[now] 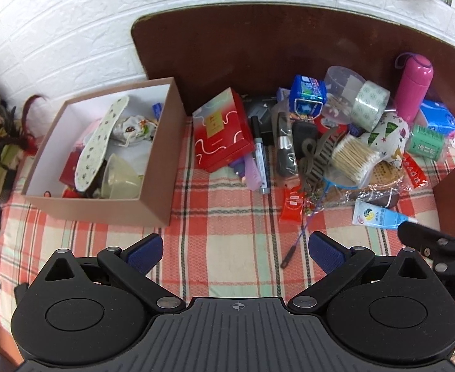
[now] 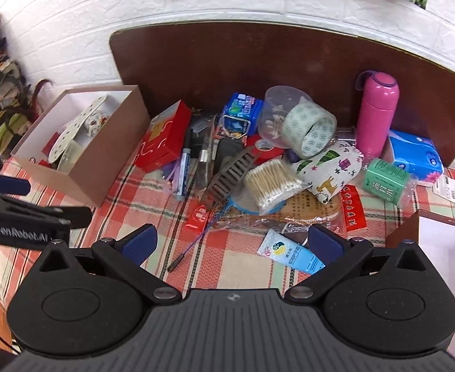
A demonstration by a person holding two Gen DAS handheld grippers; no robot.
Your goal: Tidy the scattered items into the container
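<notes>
Plaid cloth point(image 1: 221, 226), dark wood headboard point(image 1: 258, 49) w/ white brick wall point(image 1: 57, 31) behind.

We see a white embossed brick-pattern wall point(image 1: 72, 31) behind a dark brown wooden headboard with rounded corners point(image 1: 258, 55). Below it, a red, cream and green plaid bedsheet point(image 1: 227, 232) reaches the headboard's bottom edge.

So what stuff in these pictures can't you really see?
- Brown box, left wrist view: the insole and bowl cover what lies underneath.
- Second box, right wrist view: cut off by the edge.
- Tube, right wrist view: print too small to read.
</notes>
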